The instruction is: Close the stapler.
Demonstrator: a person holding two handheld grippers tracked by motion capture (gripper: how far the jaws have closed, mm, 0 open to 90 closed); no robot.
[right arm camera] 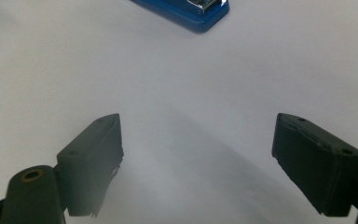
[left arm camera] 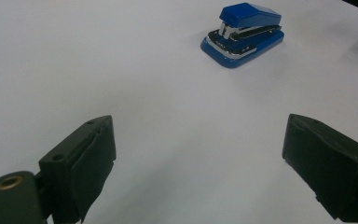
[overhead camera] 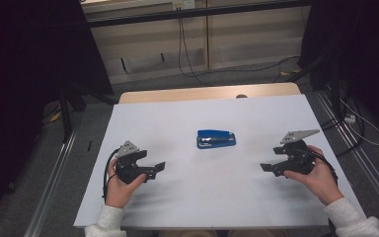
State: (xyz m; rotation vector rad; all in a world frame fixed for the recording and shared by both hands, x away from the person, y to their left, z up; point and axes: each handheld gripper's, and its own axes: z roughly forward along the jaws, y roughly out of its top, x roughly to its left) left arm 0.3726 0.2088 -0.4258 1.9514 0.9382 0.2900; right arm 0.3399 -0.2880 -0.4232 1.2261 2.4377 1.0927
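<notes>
A blue stapler (overhead camera: 216, 138) lies flat near the middle of the white table (overhead camera: 187, 207), closed as far as I can make out. The left hand-held gripper (overhead camera: 159, 167) rests low at the near left, jaws spread wide with nothing between them, pointing toward the stapler. The right hand-held gripper (overhead camera: 266, 168) sits opposite at the near right, its jaws equally wide and empty. Both are well apart from the stapler.

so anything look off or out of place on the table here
Nothing stands out. The blue stapler sits closed and flat on the white table, apart from both grippers. The left gripper and right gripper are open, holding nothing.
</notes>
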